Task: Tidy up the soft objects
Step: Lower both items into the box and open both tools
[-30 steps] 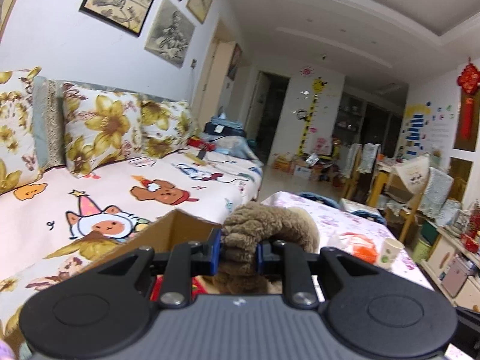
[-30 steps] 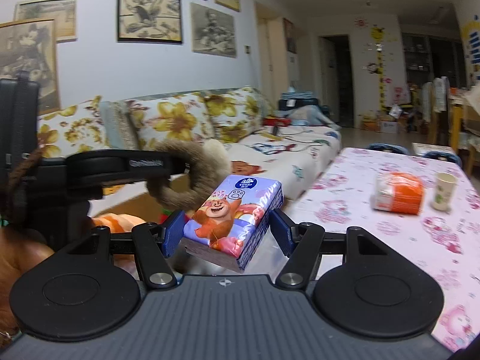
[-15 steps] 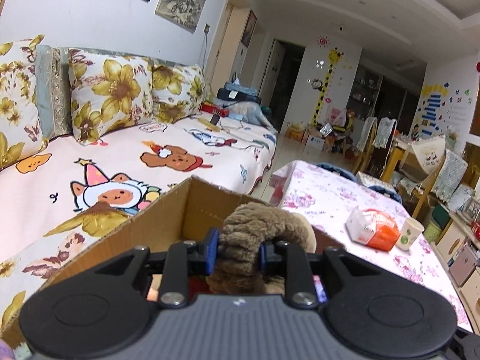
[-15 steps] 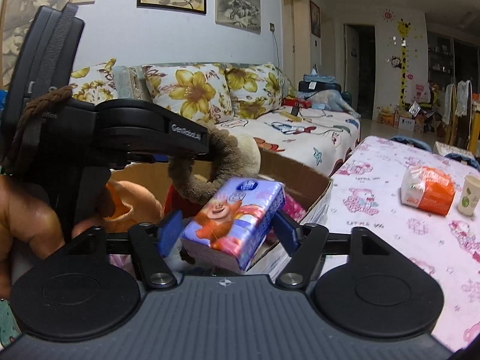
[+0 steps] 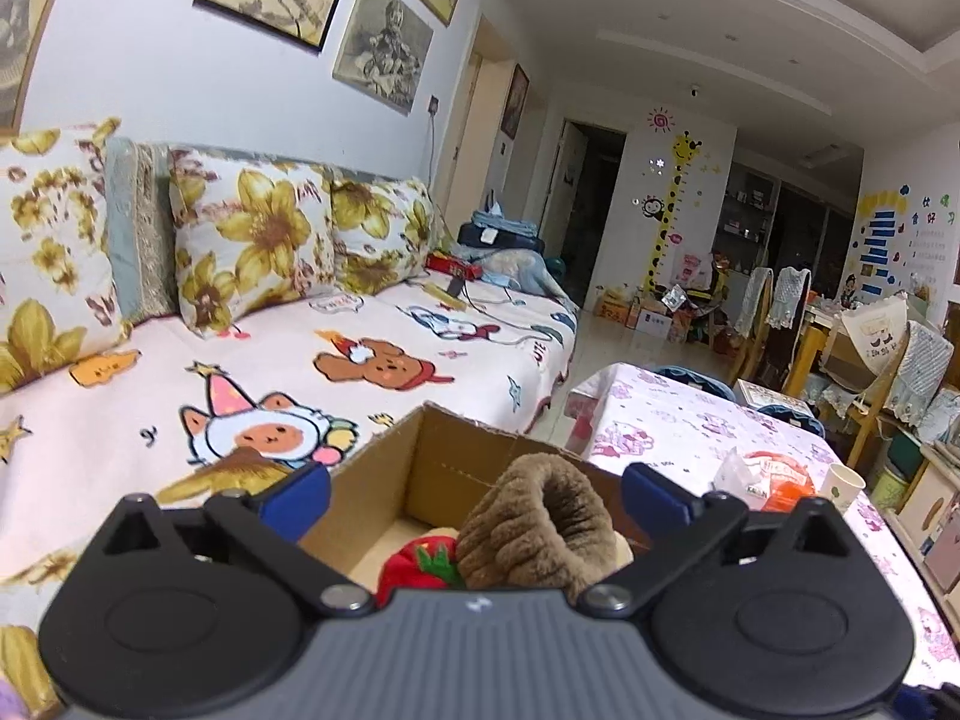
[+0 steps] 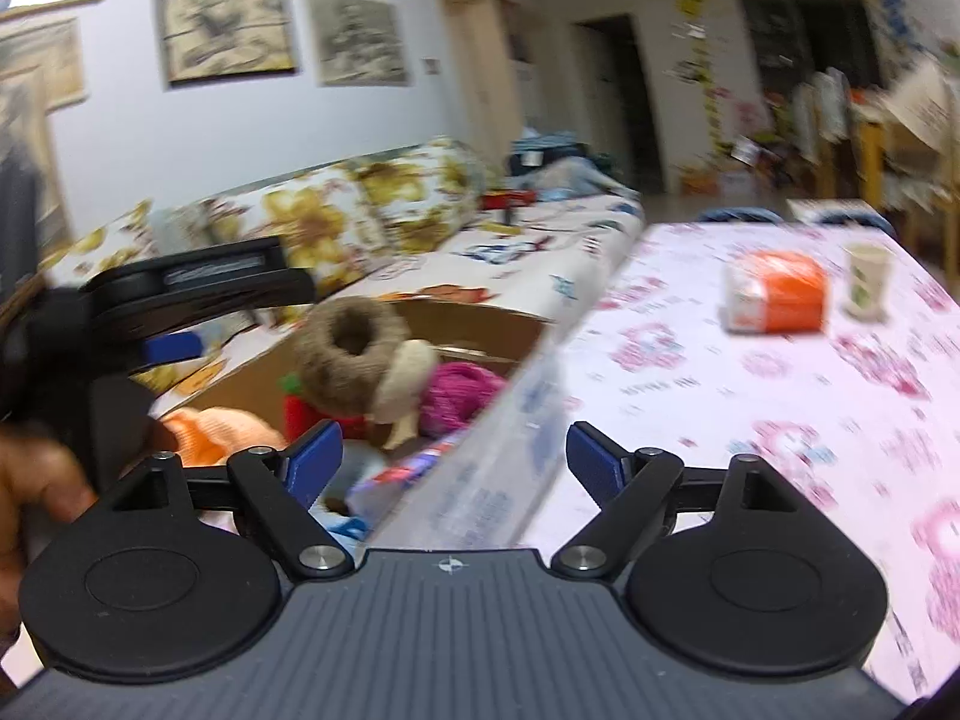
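Since half a second before, the left gripper [image 5: 474, 495] was seen to have let go: its blue pads, then pinched on the brown plush ring [image 5: 540, 525], were now spread wide and opening, the ring between them but untouched; the ring was left lying in the cardboard box [image 5: 444, 468], propped on other toys, its hole tilted upward and toward the table side, no long axis being evident. The right gripper [image 6: 455, 461] was likewise found parted and opening; the tissue pack [image 6: 420, 468], earlier between its pads, was now dropped below them at the box's near edge, blurred, so its long axis could not be told. In the right wrist view the ring [image 6: 351, 354] was recorded against a cream plush piece [image 6: 408, 381]; a red strawberry toy [image 5: 420, 567] lay just beside the ring, a magenta knit ball [image 6: 459, 393] toward the box's table-side wall, an orange plush [image 6: 222, 429] near its sofa-side wall; the box stood between sofa [image 5: 270, 372] and table [image 6: 750, 396]; an orange packet [image 6: 774, 291] and paper cup [image 6: 867, 279] were noted toward the table's far edge; a hand [image 6: 36, 480] was glimpsed at the left.
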